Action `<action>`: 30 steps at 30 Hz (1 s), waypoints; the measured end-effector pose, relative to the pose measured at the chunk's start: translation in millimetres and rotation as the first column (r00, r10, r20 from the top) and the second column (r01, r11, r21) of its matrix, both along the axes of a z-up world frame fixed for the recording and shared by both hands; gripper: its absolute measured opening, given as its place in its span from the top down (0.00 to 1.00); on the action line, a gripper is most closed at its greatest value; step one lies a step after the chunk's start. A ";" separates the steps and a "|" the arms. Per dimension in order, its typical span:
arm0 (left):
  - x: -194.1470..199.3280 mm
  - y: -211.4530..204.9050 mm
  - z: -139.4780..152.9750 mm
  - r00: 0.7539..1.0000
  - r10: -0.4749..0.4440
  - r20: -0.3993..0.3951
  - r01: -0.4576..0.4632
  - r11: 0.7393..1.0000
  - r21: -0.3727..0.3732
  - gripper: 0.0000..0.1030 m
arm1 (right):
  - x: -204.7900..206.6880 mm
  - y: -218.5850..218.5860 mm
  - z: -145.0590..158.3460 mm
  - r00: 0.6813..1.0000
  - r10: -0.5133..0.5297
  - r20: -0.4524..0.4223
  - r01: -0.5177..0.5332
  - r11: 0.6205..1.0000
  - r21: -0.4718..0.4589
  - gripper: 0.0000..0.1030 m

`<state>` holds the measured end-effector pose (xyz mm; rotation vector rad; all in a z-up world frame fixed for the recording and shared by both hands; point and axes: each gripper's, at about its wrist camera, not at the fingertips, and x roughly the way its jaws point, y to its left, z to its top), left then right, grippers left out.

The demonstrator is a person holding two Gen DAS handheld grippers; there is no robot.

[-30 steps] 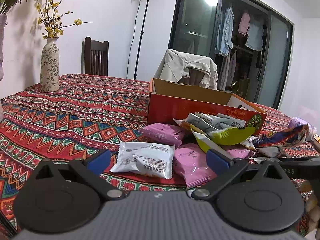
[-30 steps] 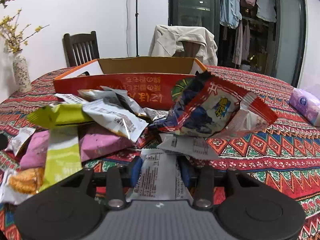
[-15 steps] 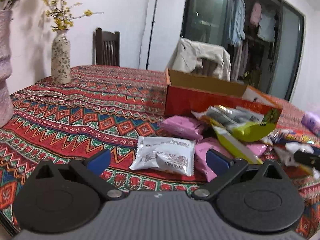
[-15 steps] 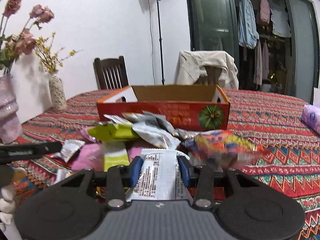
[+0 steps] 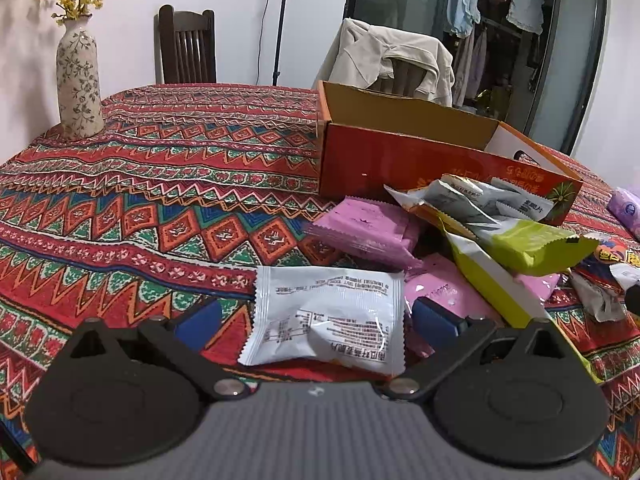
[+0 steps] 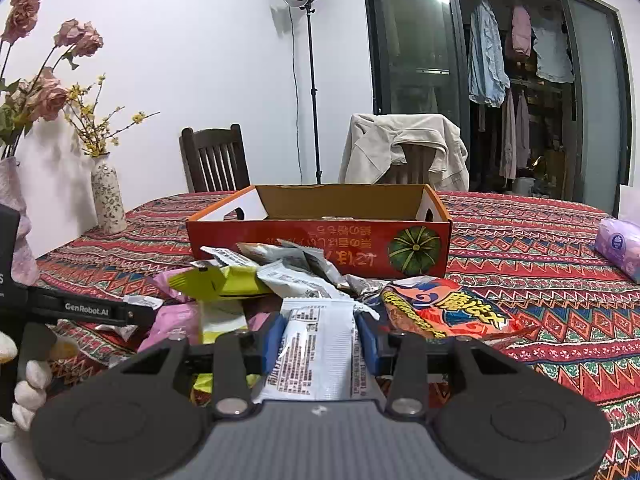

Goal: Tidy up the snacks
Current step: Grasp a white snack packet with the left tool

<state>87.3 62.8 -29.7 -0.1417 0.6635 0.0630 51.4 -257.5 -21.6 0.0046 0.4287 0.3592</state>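
You have two tools: the left tool [image 5: 316, 320] and the right tool [image 6: 320, 338]. On the bench [image 5: 160, 184] you can count one orange cardboard box [image 6: 320, 236], two pink packets [image 5: 364, 230] [image 5: 444, 292], two lime-green packets [image 5: 532, 246] [image 5: 496, 284], one red-and-blue snack bag [image 6: 448, 312], and one purple tissue pack [image 6: 618, 246]. White packets: one [image 5: 328, 318] before the left tool, one [image 6: 320, 354] in the right. Two vases [image 6: 107, 196] [image 6: 16, 236] and two chairs [image 6: 214, 162] [image 6: 404, 150] show.

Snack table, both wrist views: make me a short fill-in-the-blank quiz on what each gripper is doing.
1. The right gripper is shut on a ____ snack packet.
2. The left gripper is ____, its fingers either side of a white packet lying on the tablecloth.
3. The red cardboard box bears a picture of a green ____.

Missing words: white; open; pumpkin
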 end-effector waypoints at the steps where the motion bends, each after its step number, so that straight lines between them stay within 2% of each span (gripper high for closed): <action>1: 1.0 0.2 0.3 1.000 -0.001 -0.003 0.001 1.000 -0.002 0.00 | 1.0 -0.2 -0.3 1.000 -0.002 -0.001 0.002 1.000 -0.001 0.61; 5: 5.3 7.3 -0.8 1.000 -0.003 -0.023 0.002 0.999 -0.042 0.00 | 3.0 -0.8 -1.4 1.000 -0.008 0.001 0.008 1.000 0.002 0.61; 9: 3.6 9.7 -0.9 1.000 0.000 -0.026 0.000 1.000 -0.031 0.00 | 4.1 -1.8 -3.2 1.000 -0.010 -0.002 0.010 1.000 0.006 0.61; 17: 4.8 -0.8 -4.7 0.997 -0.026 -0.072 0.034 0.994 0.106 0.00 | 5.5 -3.8 -5.4 1.000 -0.016 -0.010 0.016 1.000 0.013 0.61; 19: 6.2 -3.6 -4.8 0.997 -0.039 -0.074 0.048 0.992 0.117 0.03 | 4.3 -4.8 -6.0 1.000 -0.017 -0.011 0.018 1.000 0.017 0.61; 21: 6.1 -4.0 -3.2 0.997 -0.045 -0.062 0.052 0.992 0.115 0.16 | 3.1 -5.7 -6.1 1.000 -0.019 -0.011 0.019 1.000 0.020 0.61; 28: -3.0 -1.4 -2.6 1.000 0.000 -0.017 0.001 0.994 0.107 0.33 | 0.9 -5.9 -5.7 1.000 -0.020 -0.009 0.021 1.000 0.019 0.61; 30: -5.6 -0.6 -2.3 1.000 0.010 -0.007 -0.009 0.995 0.103 0.34 | -0.7 -4.9 -6.4 1.000 -0.019 -0.004 0.019 1.000 0.020 0.61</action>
